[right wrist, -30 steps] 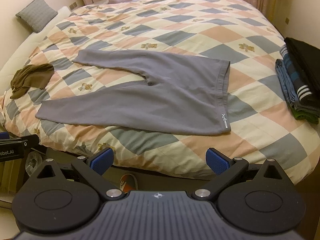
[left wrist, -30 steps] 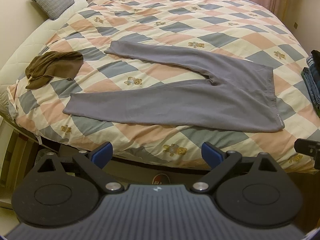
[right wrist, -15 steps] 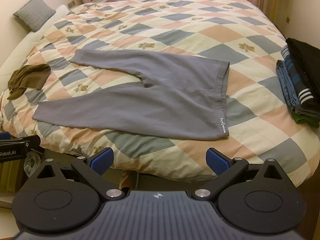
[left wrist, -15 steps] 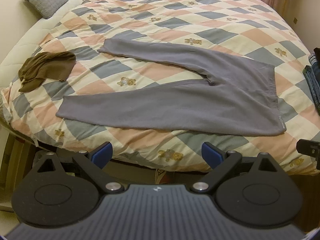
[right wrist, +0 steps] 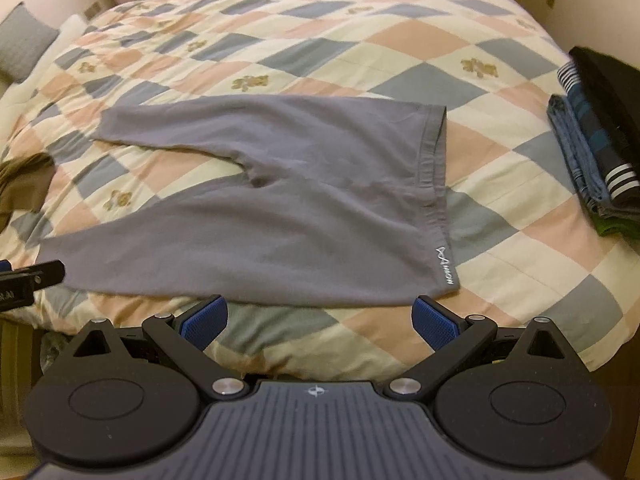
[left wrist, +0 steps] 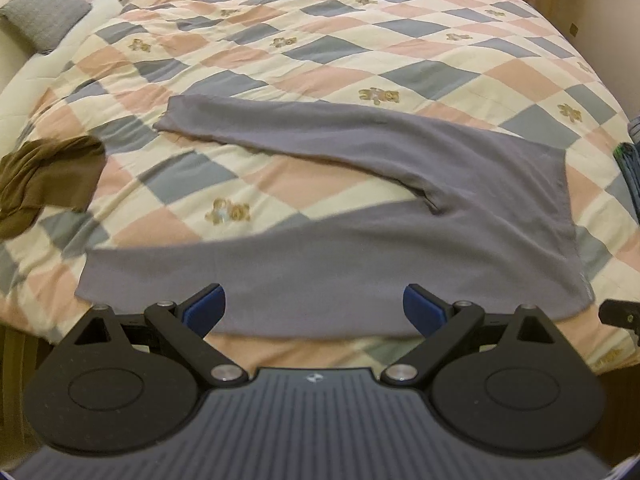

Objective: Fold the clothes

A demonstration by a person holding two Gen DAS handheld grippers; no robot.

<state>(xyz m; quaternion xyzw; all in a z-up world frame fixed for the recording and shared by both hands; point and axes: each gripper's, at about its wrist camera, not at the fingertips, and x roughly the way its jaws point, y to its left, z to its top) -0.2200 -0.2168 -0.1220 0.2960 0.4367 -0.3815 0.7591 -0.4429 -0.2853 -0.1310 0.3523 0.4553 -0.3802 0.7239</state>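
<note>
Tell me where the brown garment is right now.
The brown garment lies crumpled on the quilt at the far left of both views, just left of the leg ends of the grey trousers.

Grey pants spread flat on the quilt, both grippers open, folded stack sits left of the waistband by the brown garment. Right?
Not quite. The folded stack sits right of the waistband, at the bed's right edge, per the right wrist view. The grey pants lie flat; left gripper and right gripper are open.

Each tool has a ribbed grey body bearing a small white emblem. Two black round-based arms flank it, pivoting on silver screws. Textured blue pads line the fingertips.
</note>
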